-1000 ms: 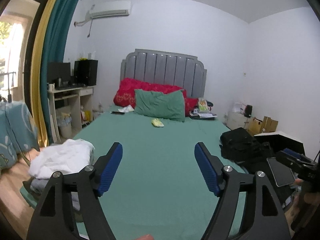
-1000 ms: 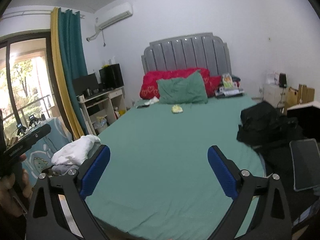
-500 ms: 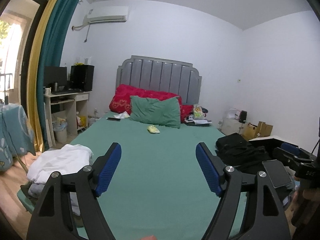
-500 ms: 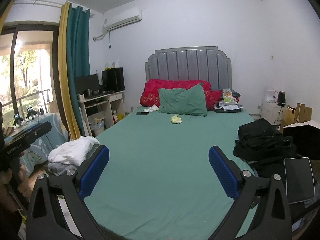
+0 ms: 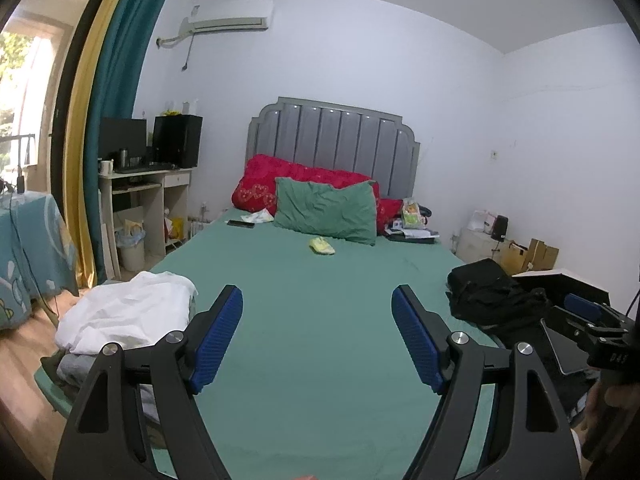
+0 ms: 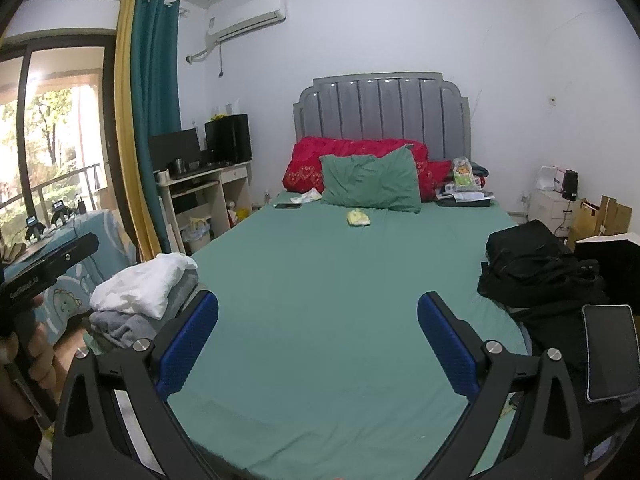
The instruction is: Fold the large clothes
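Observation:
A pile of clothes lies at the bed's left edge: a white garment (image 5: 128, 312) (image 6: 144, 282) on top of grey ones (image 6: 120, 326). A heap of black clothes (image 5: 494, 298) (image 6: 536, 270) sits on the bed's right side. My left gripper (image 5: 317, 340) hangs open above the green sheet (image 5: 320, 312) at the foot of the bed, nothing between its blue pads. My right gripper (image 6: 318, 346) is likewise open and empty over the sheet (image 6: 320, 280). Each gripper's handle shows at the edge of the other's view.
At the headboard lie a green pillow (image 5: 326, 210), a red quilt (image 5: 260, 184), a small yellow item (image 5: 321, 245), a phone (image 5: 240, 223) and papers. A tablet (image 6: 610, 352) rests at the right edge. A desk (image 5: 140, 200) and curtains (image 5: 108, 140) stand left; boxes (image 5: 528, 256) right.
Both views have tipped up and slid slightly, so the bed and clothes piles sit a little differently in frame. The jaws have stayed as wide as before, and nothing was taken hold of.

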